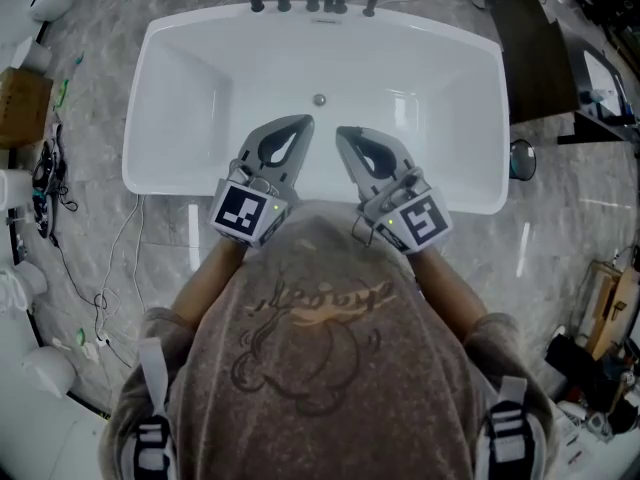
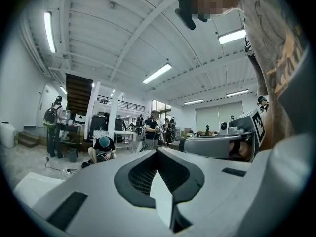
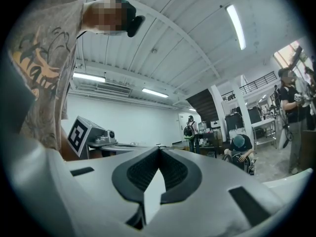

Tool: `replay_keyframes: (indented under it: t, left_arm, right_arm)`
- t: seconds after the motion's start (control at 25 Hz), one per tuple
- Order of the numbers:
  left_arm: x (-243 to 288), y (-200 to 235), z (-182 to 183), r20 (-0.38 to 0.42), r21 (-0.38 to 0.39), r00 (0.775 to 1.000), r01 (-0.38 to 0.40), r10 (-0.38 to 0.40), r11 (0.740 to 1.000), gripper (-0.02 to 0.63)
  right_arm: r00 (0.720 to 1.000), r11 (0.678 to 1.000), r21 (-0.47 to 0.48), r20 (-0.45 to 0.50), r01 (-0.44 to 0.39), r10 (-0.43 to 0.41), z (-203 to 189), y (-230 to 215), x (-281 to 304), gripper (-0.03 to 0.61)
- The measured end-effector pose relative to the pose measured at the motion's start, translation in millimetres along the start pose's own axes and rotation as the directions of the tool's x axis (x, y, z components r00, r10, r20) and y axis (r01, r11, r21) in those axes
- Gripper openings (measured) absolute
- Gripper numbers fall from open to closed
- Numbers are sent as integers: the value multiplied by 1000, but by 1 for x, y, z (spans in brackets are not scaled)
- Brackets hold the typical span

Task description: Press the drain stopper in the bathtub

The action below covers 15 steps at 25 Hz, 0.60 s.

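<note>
Stopper sits on the tub floor below the taps, well apart from left gripper and right gripper, both closed tip-to-tip and empty; advise lowering one closed tip squarely onto it.

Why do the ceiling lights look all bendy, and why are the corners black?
Left gripper view: the wide-angle lens bends the long white ceiling light and leaves black corners; the shut grey left tongs, very close, look soft. Right gripper view: same bending and dark corners around the shut grey right tongs. Head view: the glossy white bathtub bows outward, with glare streaks.
</note>
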State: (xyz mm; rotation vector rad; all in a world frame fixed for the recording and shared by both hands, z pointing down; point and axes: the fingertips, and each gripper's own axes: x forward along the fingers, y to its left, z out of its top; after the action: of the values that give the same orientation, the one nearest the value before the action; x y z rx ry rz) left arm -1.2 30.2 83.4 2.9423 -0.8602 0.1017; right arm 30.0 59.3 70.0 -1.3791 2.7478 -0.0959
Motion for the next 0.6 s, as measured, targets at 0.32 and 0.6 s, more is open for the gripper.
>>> replay_keyframes:
  t: [0.32,0.6]
  left_arm:
    - [5,-5,0,17,-9,1000,11,-11,1000,0]
    - [5,-7,-1,13,-15,1000,10,-10,1000,0]
  right_arm:
    - [1000,1000,16,-19,11,-10,-5,-4,1,-2]
    - [1000,1000,24,-11,14,-14,-6,-5,2,-2]
